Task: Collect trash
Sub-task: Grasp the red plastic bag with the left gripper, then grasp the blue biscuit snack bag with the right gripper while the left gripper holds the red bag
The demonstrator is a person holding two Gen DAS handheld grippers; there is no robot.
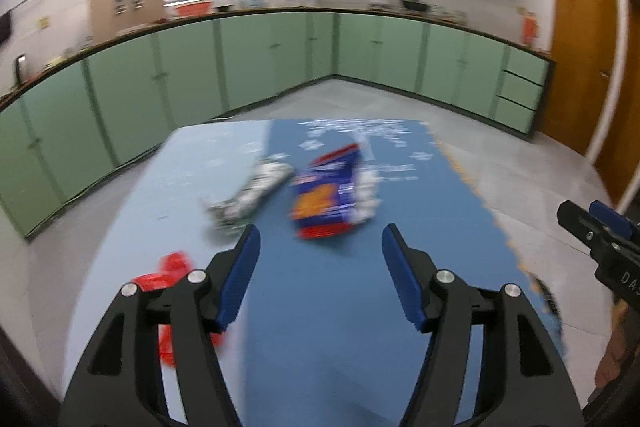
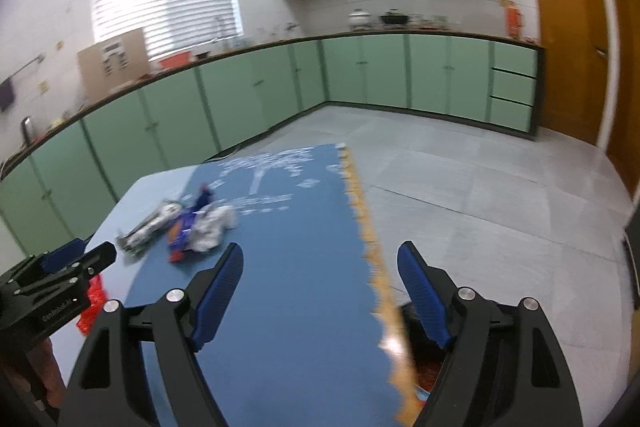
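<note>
The left gripper [image 1: 321, 245] hangs above the blue worktop [image 1: 320, 307] with its fingers [image 1: 239, 277] spread wide and nothing between them. Ahead of it lie three pieces of trash close together: a blue and orange snack packet [image 1: 326, 197], a crumpled silver wrapper [image 1: 250, 197] just to its left, and a whitish crumpled wrapper [image 1: 366, 197] touching the packet's right side. A red wrapper [image 1: 168, 275] lies apart from these, near the worktop's left edge, partly hidden behind the left gripper's frame.

The right gripper [image 2: 320, 267] is also over the worktop, at its right edge, where an orange scalloped trim [image 2: 376, 267] runs along the blue cloth. Its fingers [image 2: 218, 291] stand wide and empty. In the right wrist view the trash pile sits well to the left of those fingers. Both views are blurred. Green cabinets [image 1: 260, 63] line the walls behind, with a wooden door [image 1: 580, 59] at right
</note>
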